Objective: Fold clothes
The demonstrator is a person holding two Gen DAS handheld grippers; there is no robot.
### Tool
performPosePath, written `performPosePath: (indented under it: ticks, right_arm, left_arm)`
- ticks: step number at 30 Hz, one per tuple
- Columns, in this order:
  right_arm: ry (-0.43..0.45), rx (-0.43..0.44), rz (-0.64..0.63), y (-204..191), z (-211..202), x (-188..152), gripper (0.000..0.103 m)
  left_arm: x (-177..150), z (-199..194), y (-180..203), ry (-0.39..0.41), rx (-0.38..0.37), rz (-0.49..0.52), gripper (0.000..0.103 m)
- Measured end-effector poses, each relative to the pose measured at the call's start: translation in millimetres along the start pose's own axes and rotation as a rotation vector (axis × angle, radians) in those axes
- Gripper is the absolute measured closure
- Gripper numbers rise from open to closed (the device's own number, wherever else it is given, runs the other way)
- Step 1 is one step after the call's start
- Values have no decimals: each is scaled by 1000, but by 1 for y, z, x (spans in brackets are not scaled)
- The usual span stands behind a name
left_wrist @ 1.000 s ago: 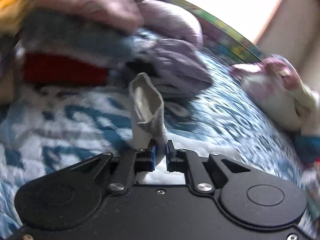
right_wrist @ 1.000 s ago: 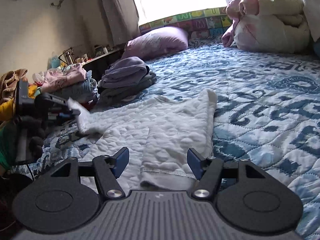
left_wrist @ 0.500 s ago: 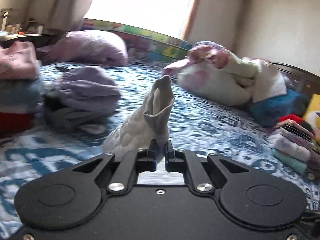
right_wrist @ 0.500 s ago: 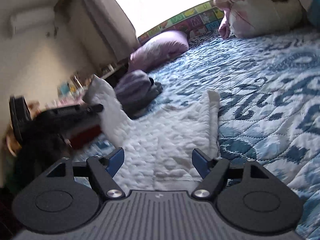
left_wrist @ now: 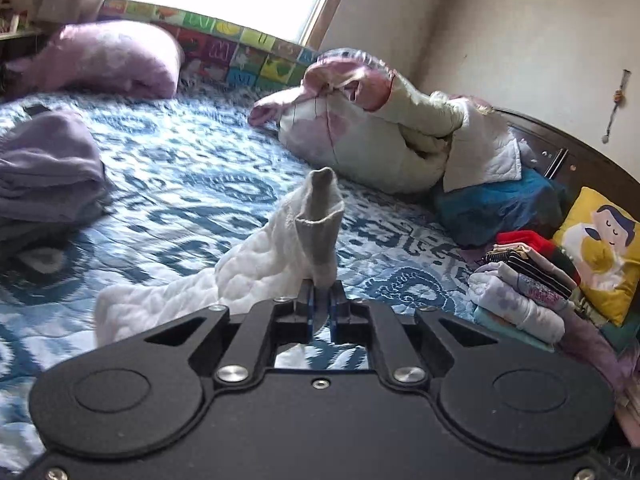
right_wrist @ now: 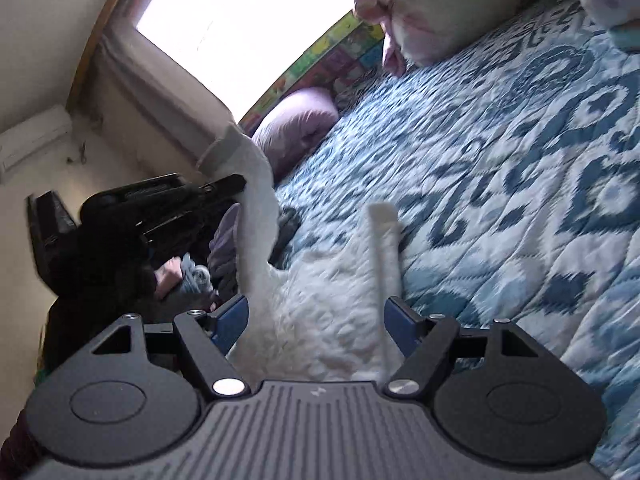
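A white quilted garment (right_wrist: 328,280) lies on the blue patterned bedspread (right_wrist: 520,168). My left gripper (left_wrist: 321,292) is shut on one of its sleeves (left_wrist: 276,252), just below the grey cuff (left_wrist: 320,216), which stands up past the fingertips. In the right wrist view the left gripper (right_wrist: 240,184) holds that sleeve (right_wrist: 258,208) lifted high at the left. My right gripper (right_wrist: 316,312) is open and tilted, low over the garment's near edge. Cloth lies between its blue pads (right_wrist: 230,318), which do not press on it.
A folded purple pile (left_wrist: 44,168) and a purple pillow (left_wrist: 112,60) lie at the left. A bundled pink-and-white quilt (left_wrist: 360,132) sits at the back. A stack of folded clothes (left_wrist: 528,276) and a yellow cushion (left_wrist: 600,248) are at the right.
The left gripper has carried the sleeve up and across toward the middle of the bed, turning away from the clothes piles. The right gripper has rolled sideways and its jaws stand a little wider.
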State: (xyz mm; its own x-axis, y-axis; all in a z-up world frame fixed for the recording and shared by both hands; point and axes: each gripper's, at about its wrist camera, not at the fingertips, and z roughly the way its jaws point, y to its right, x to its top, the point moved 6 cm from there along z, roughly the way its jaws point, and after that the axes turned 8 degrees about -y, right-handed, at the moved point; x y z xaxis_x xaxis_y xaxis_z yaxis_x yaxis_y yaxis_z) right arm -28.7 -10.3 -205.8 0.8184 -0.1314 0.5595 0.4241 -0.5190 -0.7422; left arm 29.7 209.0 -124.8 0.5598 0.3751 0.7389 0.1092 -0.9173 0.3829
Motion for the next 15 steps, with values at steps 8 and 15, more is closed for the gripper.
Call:
performPosePath:
  ticks: [8, 15]
  right_arm:
    - [3, 0, 71, 22, -4, 8, 28]
    - [-23, -17, 106, 33, 0, 7, 28]
  left_arm:
    - [16, 55, 18, -87, 60, -90, 99]
    - [12, 62, 20, -208, 1, -80, 77]
